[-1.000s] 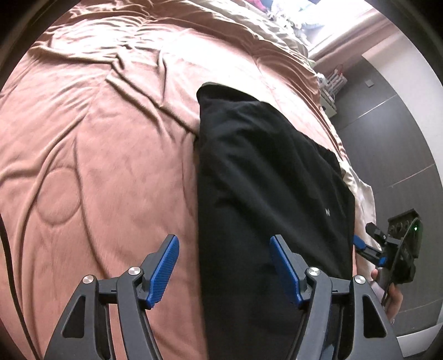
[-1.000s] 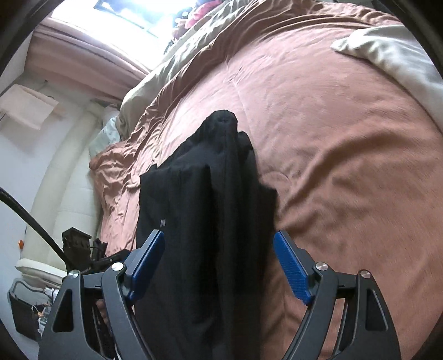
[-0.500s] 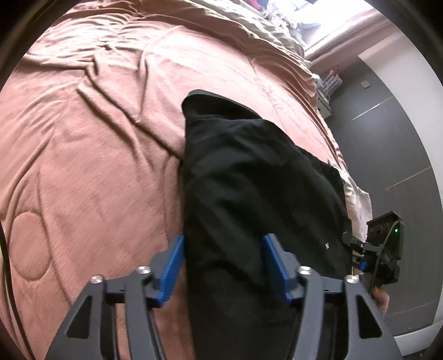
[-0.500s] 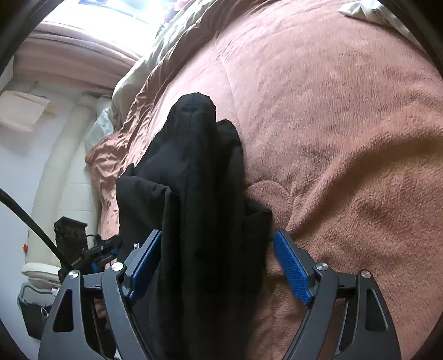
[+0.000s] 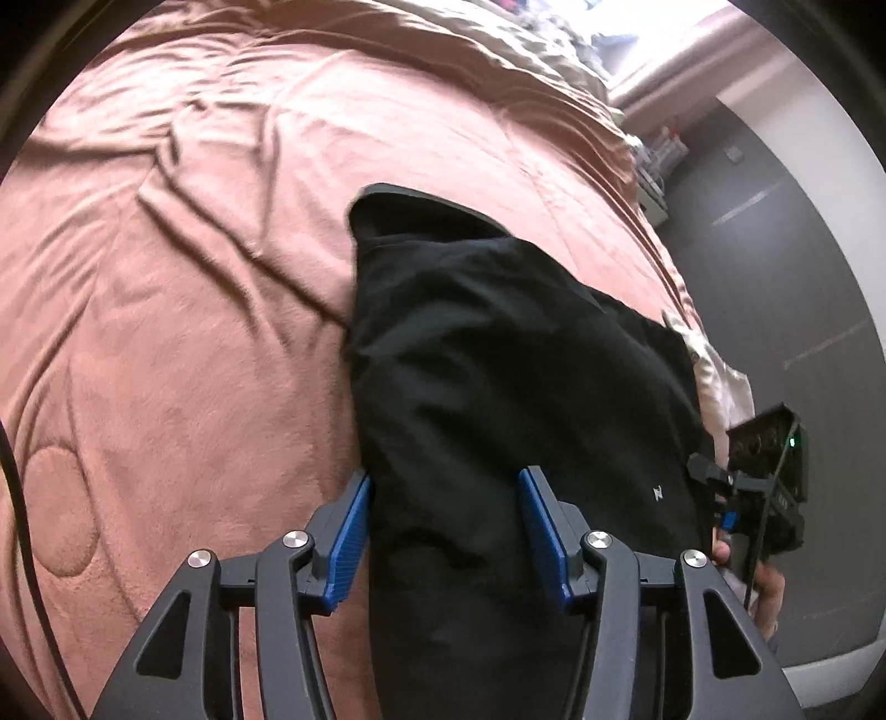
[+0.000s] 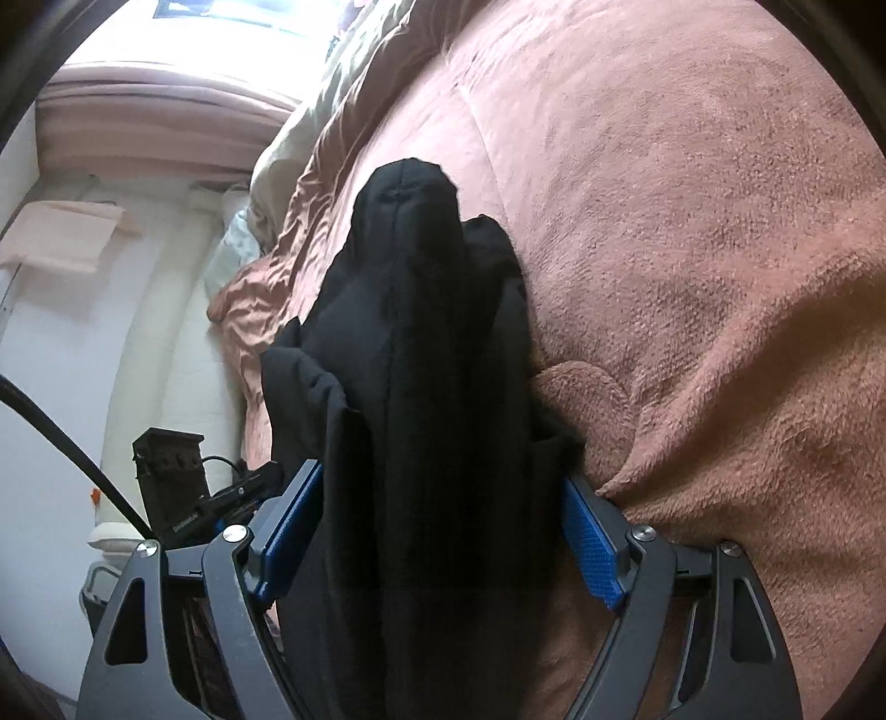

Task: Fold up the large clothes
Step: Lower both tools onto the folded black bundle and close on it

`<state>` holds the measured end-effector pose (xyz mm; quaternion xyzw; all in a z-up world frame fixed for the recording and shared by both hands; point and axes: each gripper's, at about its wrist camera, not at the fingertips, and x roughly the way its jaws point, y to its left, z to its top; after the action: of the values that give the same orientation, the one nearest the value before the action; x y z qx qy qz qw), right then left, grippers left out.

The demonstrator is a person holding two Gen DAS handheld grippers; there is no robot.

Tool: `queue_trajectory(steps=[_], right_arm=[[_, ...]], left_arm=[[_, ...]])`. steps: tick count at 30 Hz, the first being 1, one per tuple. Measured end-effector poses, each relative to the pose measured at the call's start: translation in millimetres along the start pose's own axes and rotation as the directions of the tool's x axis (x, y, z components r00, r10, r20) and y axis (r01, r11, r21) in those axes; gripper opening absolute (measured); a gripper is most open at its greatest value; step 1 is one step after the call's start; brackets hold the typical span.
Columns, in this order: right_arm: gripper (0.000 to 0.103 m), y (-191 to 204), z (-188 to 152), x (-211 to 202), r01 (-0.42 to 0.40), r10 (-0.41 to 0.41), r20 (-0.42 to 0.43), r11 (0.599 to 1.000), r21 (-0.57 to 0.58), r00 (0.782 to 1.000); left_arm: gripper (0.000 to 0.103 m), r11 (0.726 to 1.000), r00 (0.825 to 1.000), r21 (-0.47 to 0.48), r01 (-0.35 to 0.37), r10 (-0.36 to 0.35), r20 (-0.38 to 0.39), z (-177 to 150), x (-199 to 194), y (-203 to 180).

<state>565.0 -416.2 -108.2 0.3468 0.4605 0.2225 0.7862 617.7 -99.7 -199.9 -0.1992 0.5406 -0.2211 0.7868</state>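
Left wrist: black garment (image 5: 498,387) folded long on blanket (image 5: 194,332); both hand-held grippers agape, straddling it.

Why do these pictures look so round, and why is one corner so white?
Both views: a fisheye lens bends the pinkish-brown fleece bedspread into a dome inside a dark rim. Right wrist view: the bright window washes out, and the black folded garment loses detail.
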Motion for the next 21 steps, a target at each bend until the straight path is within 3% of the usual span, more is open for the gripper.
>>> queue_trajectory(steps=[3, 6, 14, 16, 18, 21], right_arm=[[0.078, 17, -3, 2, 0.103, -0.102, 0.016, 0.994, -0.031, 0.995], [0.079, 25, -6, 5, 0.151, -0.15, 0.024, 0.988, -0.042, 0.988], [0.079, 12, 2, 15, 0.029, -0.031, 0.044, 0.999, 0.044, 0.999], [0.065, 17, -1, 9, 0.016, -0.017, 0.054, 1.0, 0.019, 0.998], [0.064, 16, -4, 5, -0.013, 0.013, 0.067, 1.0, -0.005, 0.998], [0.065, 3, -6, 13, 0.002, -0.004, 0.057, 1.0, 0.02, 0.998]], left_arm=[[0.055, 0.999, 1.0, -0.03, 0.019, -0.019, -0.007, -2, -1, 10], [0.055, 0.999, 1.0, -0.03, 0.017, -0.018, -0.009, -4, -2, 14], [0.055, 0.999, 1.0, -0.025, 0.025, -0.025, -0.013, 1, 3, 12], [0.055, 0.999, 1.0, -0.024, 0.027, -0.027, -0.014, 1, 3, 11], [0.055, 0.999, 0.999, -0.03, 0.033, -0.033, -0.015, 1, 3, 12], [0.055, 0.999, 0.999, -0.026, 0.028, -0.029, -0.016, 0, 2, 14]])
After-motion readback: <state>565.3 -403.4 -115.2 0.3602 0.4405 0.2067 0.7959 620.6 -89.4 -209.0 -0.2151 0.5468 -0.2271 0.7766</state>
